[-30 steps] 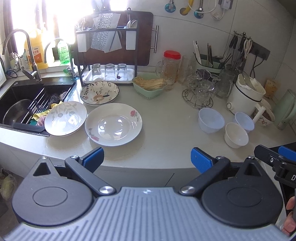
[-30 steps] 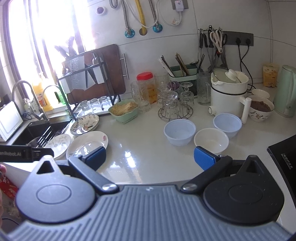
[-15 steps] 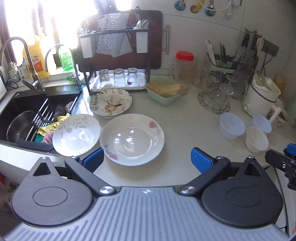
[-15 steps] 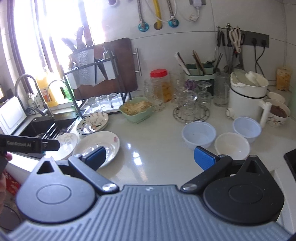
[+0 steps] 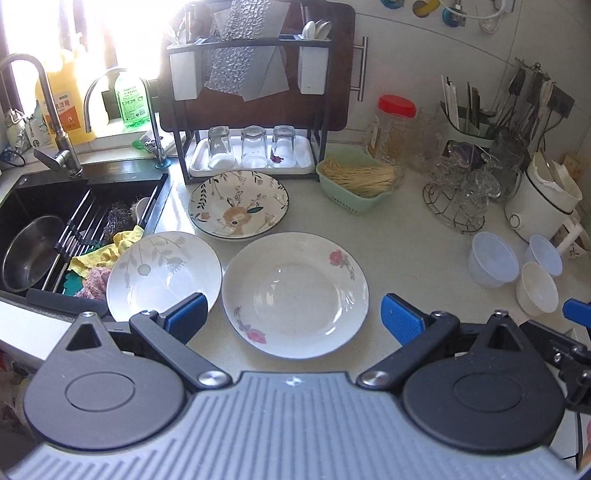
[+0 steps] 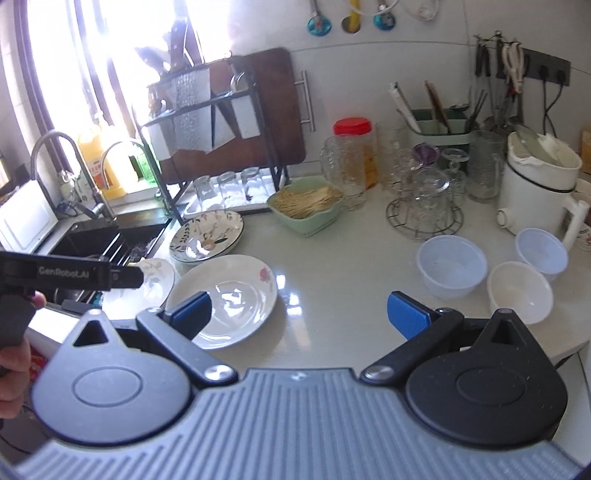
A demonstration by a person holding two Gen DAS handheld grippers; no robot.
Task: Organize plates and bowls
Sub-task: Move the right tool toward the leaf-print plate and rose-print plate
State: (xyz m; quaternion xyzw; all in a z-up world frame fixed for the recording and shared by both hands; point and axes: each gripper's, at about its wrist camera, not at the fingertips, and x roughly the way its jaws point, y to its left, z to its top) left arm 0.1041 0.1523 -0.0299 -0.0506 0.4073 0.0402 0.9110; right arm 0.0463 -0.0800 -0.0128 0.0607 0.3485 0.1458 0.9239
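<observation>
Bright backlit window (image 5: pixel 110 33) blown out upper left, countertop (image 6: pixel 332 295) glare, fisheye-bent edges, mostly sharp

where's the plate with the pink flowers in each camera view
Left wrist: the pink-flower plate lies low in the centre, straight ahead between the open fingers of the left gripper.
Right wrist: it lies lower left of centre, partly behind the near finger of the right gripper.
Shared landmark: the green basket behind it.

Bare counter (image 5: pixel 413 258) open between rose plate (image 5: pixel 295 293) and bowls (image 5: pixel 493 260); glass rack (image 5: pixel 458 201), noodle basket (image 5: pixel 356 182) crowding rear.
</observation>
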